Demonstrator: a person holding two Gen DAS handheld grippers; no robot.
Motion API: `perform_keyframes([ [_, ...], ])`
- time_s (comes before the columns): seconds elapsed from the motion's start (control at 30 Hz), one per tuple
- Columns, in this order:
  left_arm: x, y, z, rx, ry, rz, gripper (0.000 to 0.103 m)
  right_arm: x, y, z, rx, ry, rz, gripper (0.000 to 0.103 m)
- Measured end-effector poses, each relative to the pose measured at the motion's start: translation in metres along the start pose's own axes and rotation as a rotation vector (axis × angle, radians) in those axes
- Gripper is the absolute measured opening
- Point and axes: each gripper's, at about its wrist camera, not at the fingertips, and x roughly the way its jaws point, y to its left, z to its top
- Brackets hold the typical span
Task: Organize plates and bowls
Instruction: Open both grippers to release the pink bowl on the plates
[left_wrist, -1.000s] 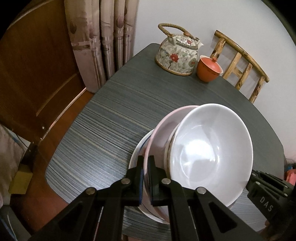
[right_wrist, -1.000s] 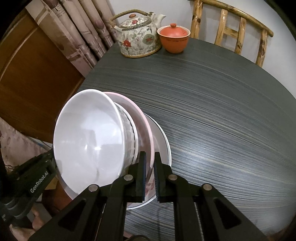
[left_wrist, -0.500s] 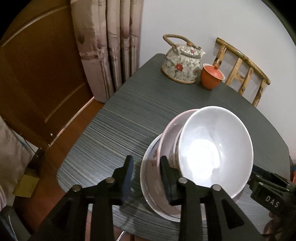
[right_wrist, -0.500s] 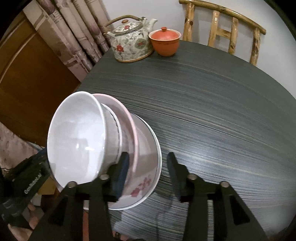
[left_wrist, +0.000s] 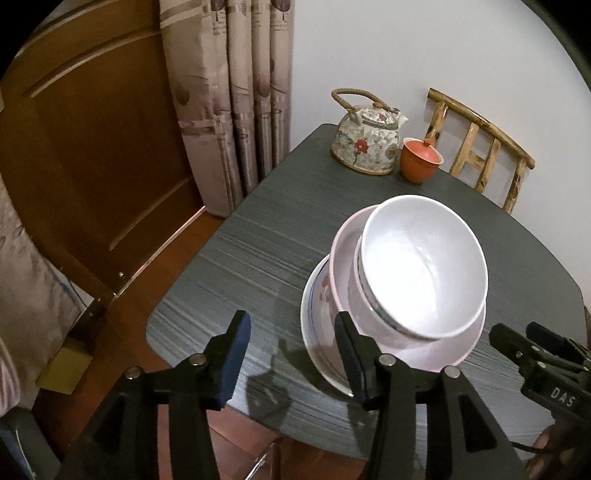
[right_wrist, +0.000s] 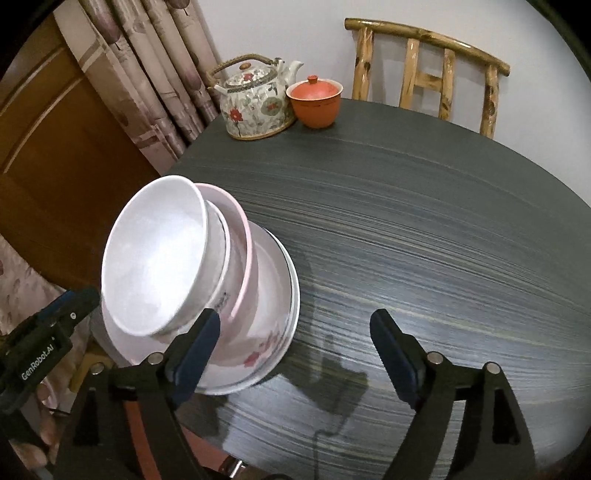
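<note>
Both grippers (left_wrist: 291, 350) (right_wrist: 295, 347) wide, prob. off stack (left_wrist: 424, 277).

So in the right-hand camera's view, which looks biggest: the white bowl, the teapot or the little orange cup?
1. White bowl, though it sits nearest the camera, which enlarges it.
2. Teapot.
3. Orange cup, clearly smaller than the teapot beside it.

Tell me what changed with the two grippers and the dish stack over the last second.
Both grippers let go: the left gripper and right gripper, shut on the stack's rims a second ago, are now open and drawn back. The stack, white bowl in pink plate on floral plate, stayed on the table.
</note>
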Motion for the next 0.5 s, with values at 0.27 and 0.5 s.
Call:
perform_keyframes([
  [0.27, -0.008, -0.006, -0.016, -0.005, 0.004, -0.029, 0.058, -0.019, 0.0, -0.025, -0.005, -0.064, -0.007, 0.09],
  [0.5, -0.016, -0.022, -0.028, 0.02, 0.002, -0.043, 0.062, -0.032, 0.006, -0.041, -0.013, -0.109, 0.005, 0.1],
])
